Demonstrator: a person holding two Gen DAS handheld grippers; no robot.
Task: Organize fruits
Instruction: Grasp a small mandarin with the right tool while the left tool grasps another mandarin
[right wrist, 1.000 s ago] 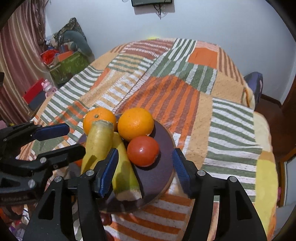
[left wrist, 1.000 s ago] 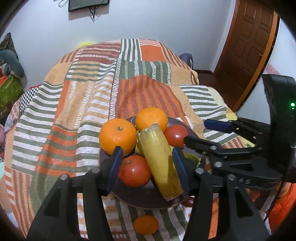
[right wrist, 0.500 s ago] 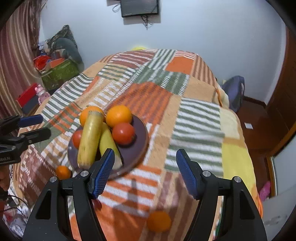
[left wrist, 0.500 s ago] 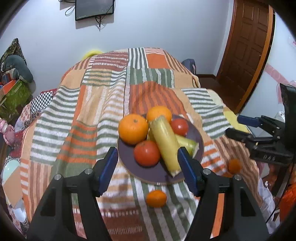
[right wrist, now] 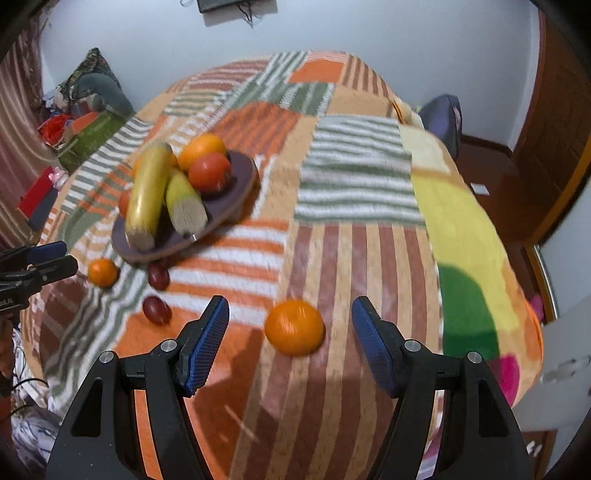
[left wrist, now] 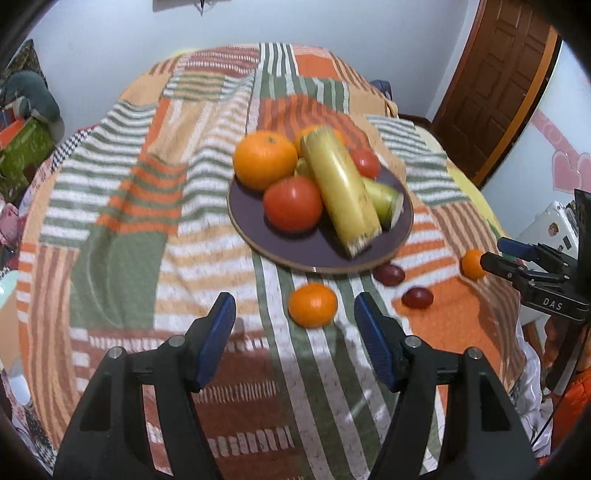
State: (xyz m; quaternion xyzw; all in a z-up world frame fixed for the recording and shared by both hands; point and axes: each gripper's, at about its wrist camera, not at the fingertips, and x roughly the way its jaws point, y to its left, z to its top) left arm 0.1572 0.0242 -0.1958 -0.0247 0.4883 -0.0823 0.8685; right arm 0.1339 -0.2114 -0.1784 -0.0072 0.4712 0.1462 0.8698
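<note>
A dark round plate on the striped blanket holds two oranges, two tomatoes and two yellow banana pieces. Loose on the blanket lie a small orange, two dark red plums and another small orange. My left gripper is open and empty, just short of the first small orange. My right gripper is open and empty, with the second small orange between its fingertips' line.
The bed drops off at the right edge toward a wooden floor and a brown door. Boxes and clutter stand at the far left. A wall screen hangs at the back.
Both grippers have pulled back and away from the plate, toward the near side of the bed. The small loose oranges and plums have come into view in front of them.
</note>
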